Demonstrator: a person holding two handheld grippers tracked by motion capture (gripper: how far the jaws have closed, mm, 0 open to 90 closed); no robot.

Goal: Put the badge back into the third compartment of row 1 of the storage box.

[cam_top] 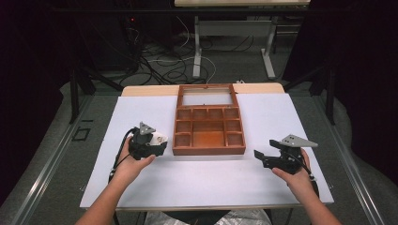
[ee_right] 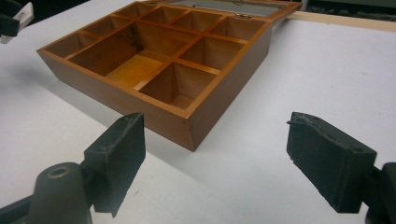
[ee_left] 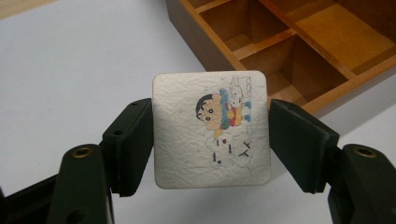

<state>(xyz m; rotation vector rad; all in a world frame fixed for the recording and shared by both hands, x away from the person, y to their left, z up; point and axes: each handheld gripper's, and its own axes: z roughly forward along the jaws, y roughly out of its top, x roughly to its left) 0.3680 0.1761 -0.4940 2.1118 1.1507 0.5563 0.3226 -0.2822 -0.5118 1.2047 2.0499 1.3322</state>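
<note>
The left gripper clamps a white square packet printed with a cartoon figure, one pad on each opposite edge, so the printed face stays turned toward the gripper's camera and the packet cannot pivot. In the high view the packet sits clear of the table, just beside the left wall of the wooden compartment box; this placement suggests a transfer into one of the compartments. The box lies with its glazed lid folded flat behind it, which leaves every compartment open from above. The right gripper rests near the box's right front corner with its jaws spread wide and nothing between them, probably on standby. The packet's contents and thickness cannot be determined, its small lettering is unreadable, and the compartment floors nearest the front wall are partly hidden in the right gripper view.
</note>
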